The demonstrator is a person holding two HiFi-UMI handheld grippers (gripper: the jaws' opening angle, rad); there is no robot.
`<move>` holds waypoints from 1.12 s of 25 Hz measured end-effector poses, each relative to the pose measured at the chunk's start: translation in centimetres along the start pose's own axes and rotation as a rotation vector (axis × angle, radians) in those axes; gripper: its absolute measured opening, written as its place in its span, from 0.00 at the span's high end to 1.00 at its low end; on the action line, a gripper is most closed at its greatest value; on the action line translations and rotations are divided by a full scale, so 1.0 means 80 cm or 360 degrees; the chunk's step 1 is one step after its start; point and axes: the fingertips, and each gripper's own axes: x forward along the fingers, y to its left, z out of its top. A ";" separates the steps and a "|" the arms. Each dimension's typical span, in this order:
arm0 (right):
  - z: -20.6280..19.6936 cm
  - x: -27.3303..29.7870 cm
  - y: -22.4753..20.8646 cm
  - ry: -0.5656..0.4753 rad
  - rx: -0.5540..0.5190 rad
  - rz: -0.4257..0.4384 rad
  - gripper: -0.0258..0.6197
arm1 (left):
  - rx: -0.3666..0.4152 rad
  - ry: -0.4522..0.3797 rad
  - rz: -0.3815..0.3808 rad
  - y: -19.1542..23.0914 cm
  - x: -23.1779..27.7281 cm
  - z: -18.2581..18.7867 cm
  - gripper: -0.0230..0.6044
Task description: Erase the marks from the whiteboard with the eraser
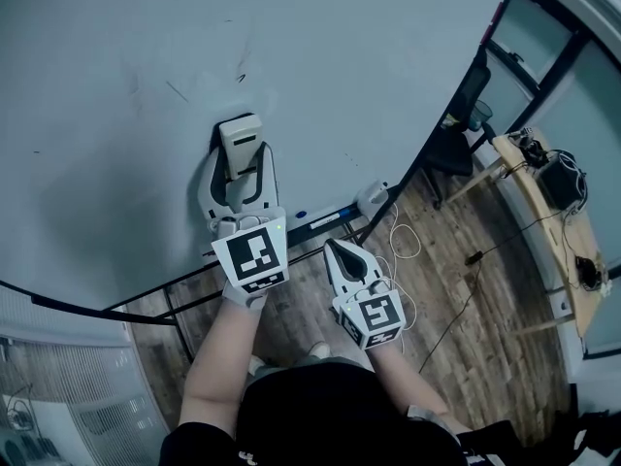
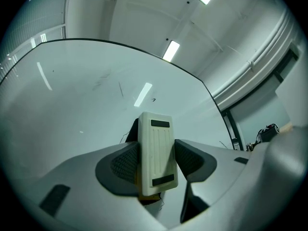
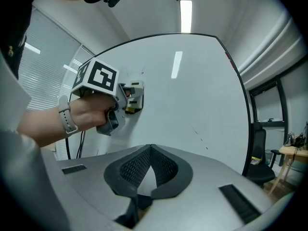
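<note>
**Spotter:** Where's the eraser?

**Operator:** I have it in my left tool (image 2: 156,161), which is pinching the eraser (image 2: 155,150) across its long sides. One ribbed pad sits on each flank and the cream back faces my camera. It's up against the whiteboard (image 1: 107,76), just below the marks (image 1: 178,91). I can't tell whether the felt is actually pressing on the surface.

**Spotter:** How do you expect it to handle?

**Operator:** I'd guess it's light, with a stiff plastic shell that won't give under the jaws and a darker, softer layer on the board side. The shell looks smooth, so it could slip or twist once I drag it sideways. The sides are the right place to hold it. I'd keep the grip low on the body, near the pad, so the wiping force doesn't lever it out.

**Spotter:** Could it break?

**Operator:** I doubt it. The bigger worry is that it tilts and only one edge wipes.

**Spotter:** What about the other hand?

**Operator:** My right tool (image 3: 151,152) has its jaws pressed together on nothing. It hangs lower, off the board.
</note>
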 end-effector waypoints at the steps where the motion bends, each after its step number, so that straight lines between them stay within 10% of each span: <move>1: 0.000 -0.001 0.001 -0.0002 0.0000 0.0002 0.92 | 0.0008 -0.0010 -0.0009 -0.001 0.004 0.007 0.57; 16: 0.028 -0.007 0.002 -0.0087 0.0011 -0.0027 0.92 | 0.0014 -0.0216 -0.0088 0.005 0.047 0.139 0.57; 28: 0.037 0.031 0.076 -0.0097 -0.0020 0.0132 0.92 | 0.0020 -0.0300 0.0073 0.111 0.001 0.145 0.57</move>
